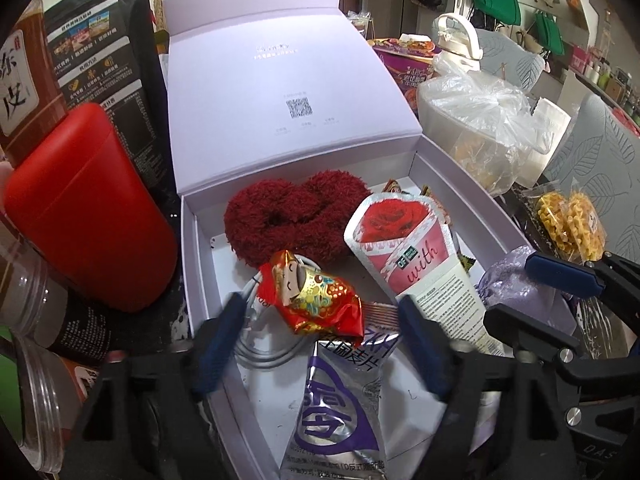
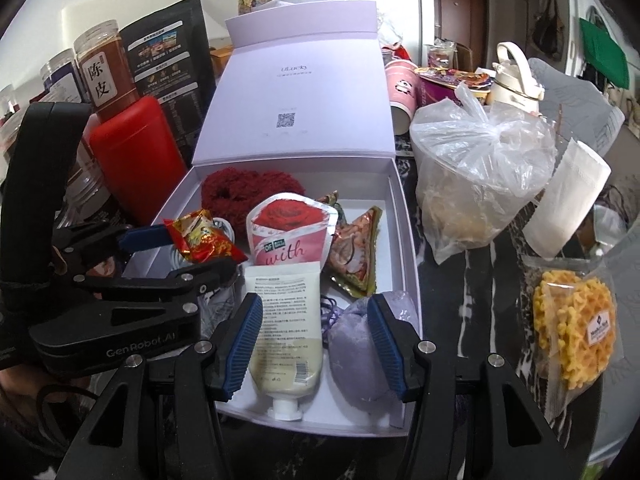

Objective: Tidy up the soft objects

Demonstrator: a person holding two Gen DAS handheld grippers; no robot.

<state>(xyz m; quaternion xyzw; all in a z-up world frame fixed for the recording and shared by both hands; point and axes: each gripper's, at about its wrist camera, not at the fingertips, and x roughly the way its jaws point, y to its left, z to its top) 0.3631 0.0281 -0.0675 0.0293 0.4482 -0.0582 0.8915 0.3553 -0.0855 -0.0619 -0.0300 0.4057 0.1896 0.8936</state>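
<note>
An open white gift box (image 1: pixel 192 248) (image 2: pixel 408 240) holds a dark red fluffy scrunchie (image 1: pixel 288 212) (image 2: pixel 236 192), a rose-print tube (image 1: pixel 404 252) (image 2: pixel 288 280), a red and gold snack pack (image 1: pixel 316 296) (image 2: pixel 204 240), a silver-purple sachet (image 1: pixel 340 400), a lavender cloth pouch (image 2: pixel 356 352) (image 1: pixel 508 280), a triangular snack pack (image 2: pixel 356 252) and a white cable (image 1: pixel 260 344). My left gripper (image 1: pixel 320 340) (image 2: pixel 172 248) is open over the box, the red pack between its fingers. My right gripper (image 2: pixel 316 344) is open around the tube and the pouch.
A red container (image 1: pixel 88 208) (image 2: pixel 136 160), jars (image 2: pixel 108 76) and a black pouch (image 1: pixel 100 48) stand left of the box. A plastic bag over a tub (image 2: pixel 476 168) (image 1: pixel 480 120), a yellow snack bag (image 2: pixel 572 328) (image 1: pixel 568 220) and a paper cup (image 2: pixel 400 92) lie right.
</note>
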